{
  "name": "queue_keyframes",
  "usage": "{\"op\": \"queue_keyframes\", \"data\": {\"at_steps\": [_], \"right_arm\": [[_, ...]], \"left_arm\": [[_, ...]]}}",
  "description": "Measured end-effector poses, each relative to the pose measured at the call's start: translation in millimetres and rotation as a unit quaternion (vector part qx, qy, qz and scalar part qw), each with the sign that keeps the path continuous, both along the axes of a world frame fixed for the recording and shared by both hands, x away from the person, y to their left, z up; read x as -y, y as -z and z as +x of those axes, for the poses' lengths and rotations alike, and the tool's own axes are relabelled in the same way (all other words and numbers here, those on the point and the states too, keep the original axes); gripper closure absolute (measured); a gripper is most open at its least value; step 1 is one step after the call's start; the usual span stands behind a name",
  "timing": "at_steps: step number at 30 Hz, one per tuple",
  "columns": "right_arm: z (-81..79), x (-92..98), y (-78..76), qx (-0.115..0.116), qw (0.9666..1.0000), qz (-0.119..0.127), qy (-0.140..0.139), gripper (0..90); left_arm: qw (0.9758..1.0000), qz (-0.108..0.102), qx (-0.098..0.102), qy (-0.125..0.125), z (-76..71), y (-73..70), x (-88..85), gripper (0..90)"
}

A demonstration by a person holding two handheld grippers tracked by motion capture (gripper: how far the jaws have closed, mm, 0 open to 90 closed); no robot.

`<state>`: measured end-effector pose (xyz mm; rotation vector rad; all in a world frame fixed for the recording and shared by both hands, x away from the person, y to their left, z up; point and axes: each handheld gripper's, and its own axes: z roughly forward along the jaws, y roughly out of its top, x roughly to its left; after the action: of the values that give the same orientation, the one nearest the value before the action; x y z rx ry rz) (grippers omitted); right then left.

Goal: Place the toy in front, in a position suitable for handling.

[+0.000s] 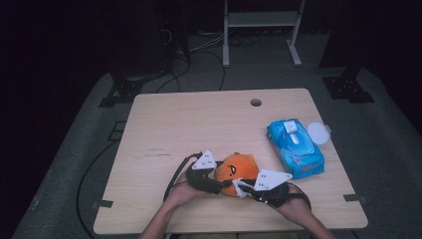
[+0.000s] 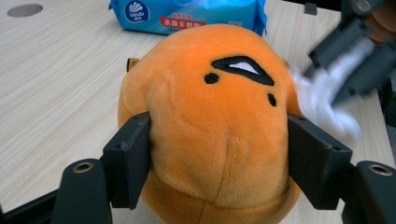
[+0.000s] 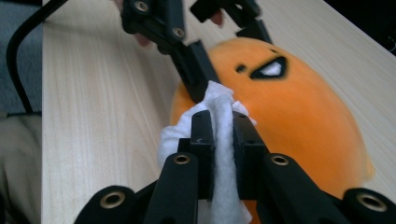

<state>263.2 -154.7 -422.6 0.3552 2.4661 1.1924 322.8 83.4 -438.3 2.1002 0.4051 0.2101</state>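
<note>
Wipe pinched in right tool hides plush toy's flank; left tool clamps the toy.

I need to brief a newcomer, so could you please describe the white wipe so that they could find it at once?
Start at the wooden table and go to its near edge, where the orange plush toy sits. The white wipe is pinched in the right gripper against the toy's side. It is the one crumpled white thing there, unlike the blue wipes pack farther right.
</note>
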Motion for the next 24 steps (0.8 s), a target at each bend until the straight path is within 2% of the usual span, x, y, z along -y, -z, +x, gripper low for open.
{"op": "queue_keyframes", "data": {"at_steps": [2,4,6,7,9,11,13,16,18,20,22,24], "right_arm": [[1.2,0.3,-2.1,0.008,0.9999,-0.007,0.002,80.5],[5.5,10.0,-3.7,0.010,0.9997,0.005,0.023,80.5],[12.4,25.0,-1.9,0.002,0.9987,0.009,0.050,80.5],[14.4,30.5,0.0,-0.005,0.9983,0.013,0.057,80.5],[14.6,35.9,2.7,-0.004,0.9977,0.007,0.067,80.5],[12.4,37.2,2.9,-0.002,0.9977,0.005,0.068,80.5],[8.9,31.8,0.5,0.000,0.9980,0.008,0.063,80.5],[6.1,16.9,-6.0,0.000,0.9990,0.023,0.039,80.5],[6.3,9.6,-12.9,0.002,0.9989,0.036,0.029,80.5],[8.1,10.0,-18.3,0.005,0.9982,0.050,0.032,80.5],[12.1,16.5,-19.2,0.003,0.9975,0.057,0.043,80.5],[15.7,23.7,-15.1,-0.005,0.9965,0.062,0.055,80.6]], "left_arm": [[1.0000,-0.001,0.000,0.003,1.4,1.4,-4.4,32.5],[1.0000,-0.004,-0.005,0.003,3.4,3.2,-8.6,33.2],[0.9997,-0.016,-0.018,-0.002,6.1,4.3,-11.6,32.5],[0.9993,-0.023,-0.027,-0.009,7.1,3.6,-11.8,28.9],[0.9983,-0.035,-0.043,-0.017,8.7,2.4,-11.5,18.1],[0.9984,-0.032,-0.046,-0.012,8.5,2.7,-9.2,17.4],[0.9989,-0.030,-0.034,-0.007,5.8,2.7,-6.3,23.9],[0.9996,-0.014,0.012,0.019,-3.1,-0.1,4.3,29.6],[0.9986,0.003,0.037,0.036,-7.5,-3.2,8.2,31.3],[0.9973,0.007,0.054,0.049,-12.2,-3.9,10.3,32.2],[0.9973,0.004,0.055,0.049,-12.6,-2.7,9.3,31.5],[0.9985,-0.001,0.043,0.034,-10.4,-2.4,8.0,25.0]]}}
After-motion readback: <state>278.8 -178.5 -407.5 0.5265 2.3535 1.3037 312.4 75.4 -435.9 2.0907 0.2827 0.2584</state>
